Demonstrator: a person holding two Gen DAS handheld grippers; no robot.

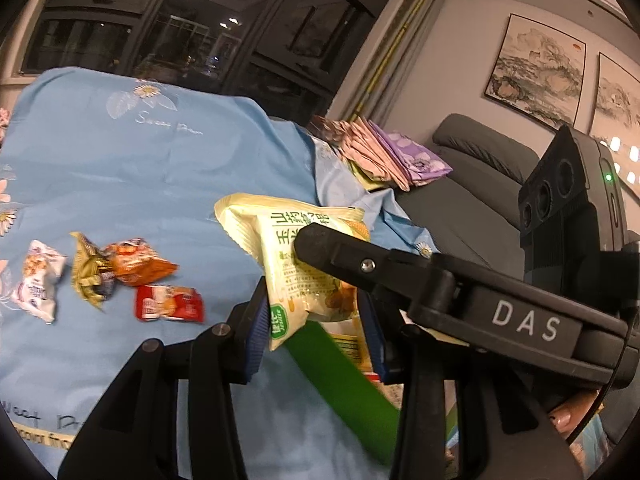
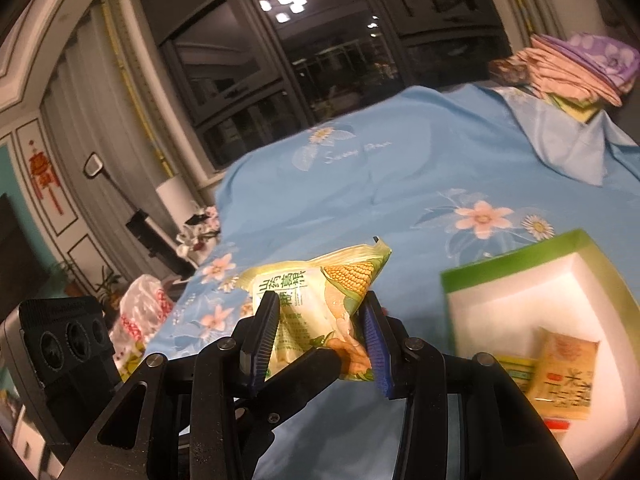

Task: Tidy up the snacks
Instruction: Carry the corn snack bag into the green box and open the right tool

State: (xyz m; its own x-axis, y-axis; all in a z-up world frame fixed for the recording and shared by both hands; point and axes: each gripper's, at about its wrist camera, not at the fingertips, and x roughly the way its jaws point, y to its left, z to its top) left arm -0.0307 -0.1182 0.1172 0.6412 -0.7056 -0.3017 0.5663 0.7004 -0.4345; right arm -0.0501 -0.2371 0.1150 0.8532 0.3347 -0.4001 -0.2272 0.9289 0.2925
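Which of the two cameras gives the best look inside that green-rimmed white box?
The right wrist view: the green-rimmed white box shows its open white interior with yellow snack packets inside. The left wrist view shows only a green edge, mostly hidden behind the grippers and the held corn snack bag.
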